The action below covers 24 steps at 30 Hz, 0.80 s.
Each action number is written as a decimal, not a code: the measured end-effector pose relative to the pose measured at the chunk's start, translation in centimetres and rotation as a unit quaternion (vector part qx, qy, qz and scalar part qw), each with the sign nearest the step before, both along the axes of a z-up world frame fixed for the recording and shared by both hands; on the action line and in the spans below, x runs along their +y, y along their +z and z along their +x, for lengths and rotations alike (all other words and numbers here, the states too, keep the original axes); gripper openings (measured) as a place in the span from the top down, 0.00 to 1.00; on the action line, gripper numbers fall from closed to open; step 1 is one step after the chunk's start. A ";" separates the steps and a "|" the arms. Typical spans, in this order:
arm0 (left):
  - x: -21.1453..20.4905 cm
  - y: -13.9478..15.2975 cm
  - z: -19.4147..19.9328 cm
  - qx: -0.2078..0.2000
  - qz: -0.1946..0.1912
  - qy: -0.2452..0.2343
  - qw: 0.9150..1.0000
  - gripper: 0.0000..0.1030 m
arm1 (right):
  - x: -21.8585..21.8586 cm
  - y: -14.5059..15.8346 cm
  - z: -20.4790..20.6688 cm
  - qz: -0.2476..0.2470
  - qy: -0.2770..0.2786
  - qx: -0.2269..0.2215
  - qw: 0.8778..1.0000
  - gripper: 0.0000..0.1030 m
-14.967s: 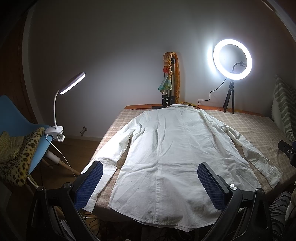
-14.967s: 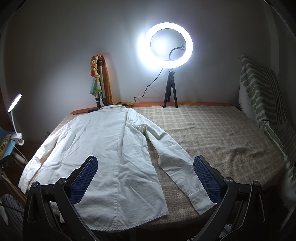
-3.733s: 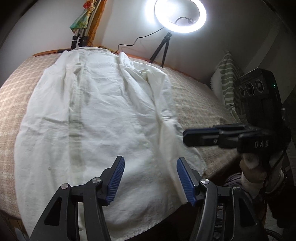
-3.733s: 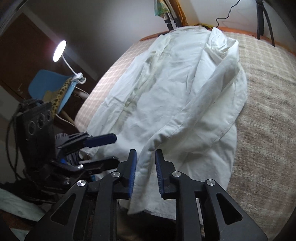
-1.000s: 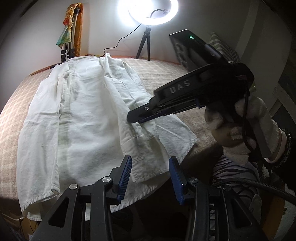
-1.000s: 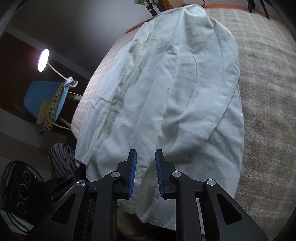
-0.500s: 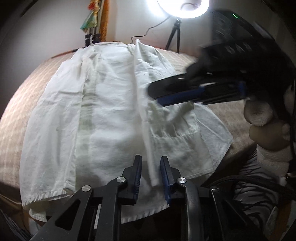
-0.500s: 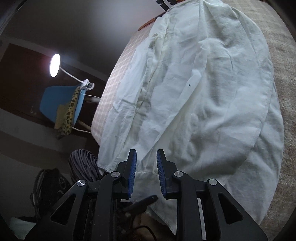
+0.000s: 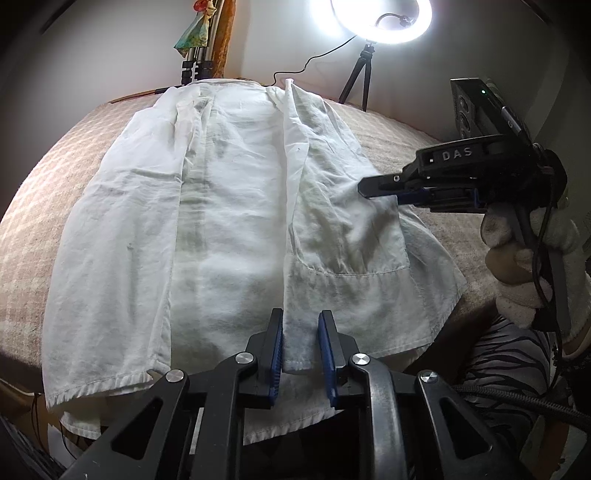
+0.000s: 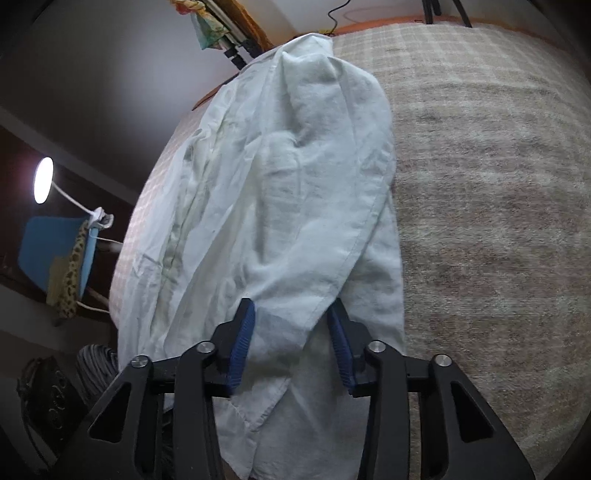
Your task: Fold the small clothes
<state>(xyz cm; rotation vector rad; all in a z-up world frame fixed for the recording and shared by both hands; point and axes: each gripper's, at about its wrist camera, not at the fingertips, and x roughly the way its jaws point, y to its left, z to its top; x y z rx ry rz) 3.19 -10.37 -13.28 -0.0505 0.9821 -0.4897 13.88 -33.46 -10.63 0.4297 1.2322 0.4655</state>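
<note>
A white long-sleeved shirt [image 9: 229, 206] lies on the checked bed cover [image 9: 48, 173], its sides folded in over the middle. My left gripper [image 9: 301, 341] is at the hem, jaws slightly apart, with the folded flap's edge between the pads. My right gripper [image 10: 291, 339] is open over the shirt's right side [image 10: 291, 206], with cloth lying between its blue pads [image 10: 242, 338]. In the left wrist view the right gripper [image 9: 406, 190] hovers above the shirt's right edge, held by a gloved hand [image 9: 532, 266].
A lit ring light on a tripod [image 9: 380, 18] stands at the far edge of the bed. A second tripod with coloured cloth [image 9: 201, 44] stands beside it. A desk lamp [image 10: 44, 181] clipped to a blue chair [image 10: 51, 251] is off to the left.
My right gripper has opened and now straddles the folded side of the shirt. My left gripper has opened a little at the hem. The shirt lies flatter.
</note>
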 end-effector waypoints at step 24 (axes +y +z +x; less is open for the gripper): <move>-2.9 3.6 -2.0 -0.080 0.022 -0.045 0.996 0.67 | -4.4 3.6 -1.6 -0.027 0.018 -0.029 0.999 0.92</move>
